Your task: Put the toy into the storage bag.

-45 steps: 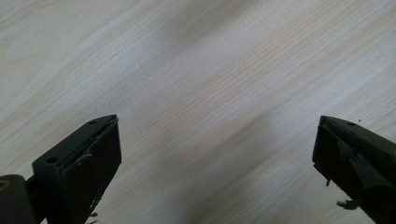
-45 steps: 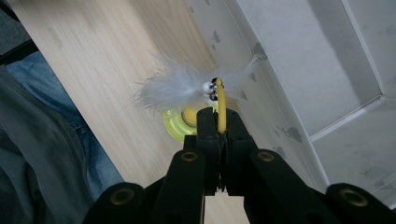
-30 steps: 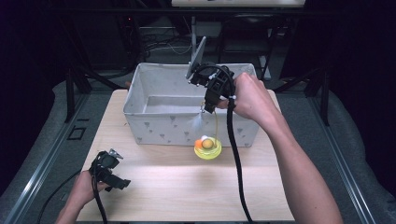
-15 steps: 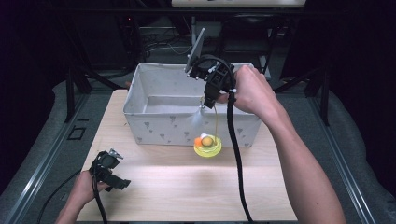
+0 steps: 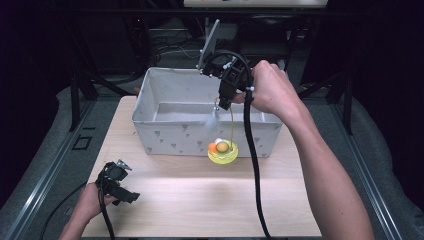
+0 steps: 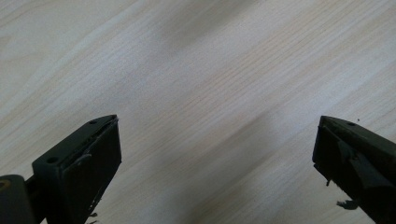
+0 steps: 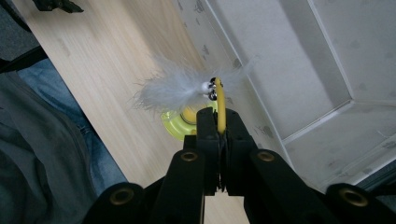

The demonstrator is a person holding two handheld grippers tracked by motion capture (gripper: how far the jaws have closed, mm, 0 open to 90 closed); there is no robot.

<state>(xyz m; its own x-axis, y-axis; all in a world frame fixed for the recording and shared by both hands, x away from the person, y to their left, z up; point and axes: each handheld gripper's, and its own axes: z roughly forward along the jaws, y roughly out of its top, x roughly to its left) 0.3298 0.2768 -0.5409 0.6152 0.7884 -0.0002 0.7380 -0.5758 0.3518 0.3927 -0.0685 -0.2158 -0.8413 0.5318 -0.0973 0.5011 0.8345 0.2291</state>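
The right gripper (image 5: 218, 107) hung above the near wall of the white fabric bin (image 5: 170, 137), its jaws closed tight on a thin yellow wand (image 7: 220, 114). A tuft of white feather (image 7: 170, 88) and small metal bells sprang from the wand's tip just past the jaws. In the high view the wand curved down to a yellow-green round base (image 5: 223, 152) carrying an orange ball, resting on the table (image 5: 200, 200) against the bin's near wall, toward that wall's right end.

The toy looked very light. The wand seemed springy and likely to bend and sway rather than lift the base straight, so a grip near the tip would give little control. The feather was soft and easily crushed or shed, a poor place to pinch. The smooth plastic wand could slip between the pads; a hold lower on the wand, or on the base's rim, would probably be steadier.

The left gripper (image 5: 116, 182) rested near the table's near left corner, jaws wide apart with nothing between them.
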